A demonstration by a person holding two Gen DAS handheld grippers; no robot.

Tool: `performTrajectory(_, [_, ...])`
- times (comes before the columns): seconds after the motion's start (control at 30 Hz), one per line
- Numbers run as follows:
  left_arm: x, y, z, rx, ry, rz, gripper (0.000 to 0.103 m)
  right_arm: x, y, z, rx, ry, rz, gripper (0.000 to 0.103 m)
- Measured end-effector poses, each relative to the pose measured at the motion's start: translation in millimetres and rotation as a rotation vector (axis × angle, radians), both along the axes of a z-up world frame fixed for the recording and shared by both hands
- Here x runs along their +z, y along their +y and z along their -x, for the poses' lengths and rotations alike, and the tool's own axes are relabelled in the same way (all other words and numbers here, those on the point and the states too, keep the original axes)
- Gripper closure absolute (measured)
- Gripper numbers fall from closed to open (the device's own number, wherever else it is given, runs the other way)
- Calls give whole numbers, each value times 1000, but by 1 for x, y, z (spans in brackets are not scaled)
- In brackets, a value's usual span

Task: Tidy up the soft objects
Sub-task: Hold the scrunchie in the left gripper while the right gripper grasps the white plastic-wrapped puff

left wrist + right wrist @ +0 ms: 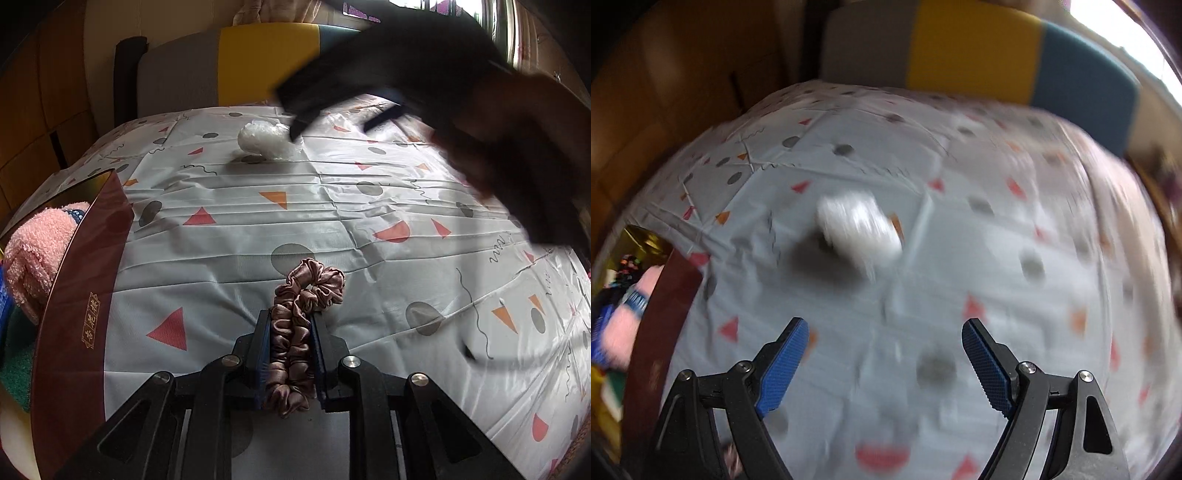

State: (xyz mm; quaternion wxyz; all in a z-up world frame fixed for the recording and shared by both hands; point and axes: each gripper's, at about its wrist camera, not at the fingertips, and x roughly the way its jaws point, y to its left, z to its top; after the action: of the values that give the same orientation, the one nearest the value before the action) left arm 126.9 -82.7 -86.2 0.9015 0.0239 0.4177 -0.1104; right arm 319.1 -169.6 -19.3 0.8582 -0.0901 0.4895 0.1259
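Two grippers split our work: the left gripper clamps the brown scrunchie lengthwise near the maroon box, while our right gripper, wide and empty, faces the white plastic bundle lying farther across the tabletop.

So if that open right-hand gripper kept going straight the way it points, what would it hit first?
Probably the patterned tablecloth; the right gripper is empty, and the white bundle lies farther ahead, slightly left.
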Motion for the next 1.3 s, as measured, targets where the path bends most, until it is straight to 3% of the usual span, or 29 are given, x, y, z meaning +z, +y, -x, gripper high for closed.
performTrajectory(0.17, [-1, 2, -1, -1, 3, 22, 84, -11, 36, -61, 65, 40, 67, 17])
performTrajectory(0.27, [-1, 3, -2, -2, 4, 28, 83, -26, 52, -77, 98, 40, 129, 19])
performTrajectory(0.3, [-1, 3, -2, -2, 5, 30, 83, -33, 55, -79, 101, 51, 146, 24])
performTrajectory(0.33, [-1, 3, -2, -2, 5, 33, 83, -41, 57, -82, 103, 89, 155, 54])
performTrajectory(0.37, [-1, 4, -2, -2, 5, 35, 83, -46, 58, -80, 107, 113, 163, 60])
performTrajectory(0.43, [-1, 4, -2, -2, 4, 35, 83, -36, 53, -70, 96, 77, 141, 66])
performTrajectory(0.63, [0, 3, 0, -1, 1, 29, 83, -4, 10, 4, 28, 98, 0, 65])
performTrajectory(0.93, [0, -3, 3, 2, -13, -23, 82, -29, -69, 144, -184, 142, -26, 65])
performTrajectory(1.07, [0, -5, 3, 3, -17, -42, 82, -48, -79, 169, -228, 111, -41, 65])
performTrajectory(1.3, [1, -10, 4, 4, -25, -83, 82, -50, -70, 167, -196, 65, -1, 66])
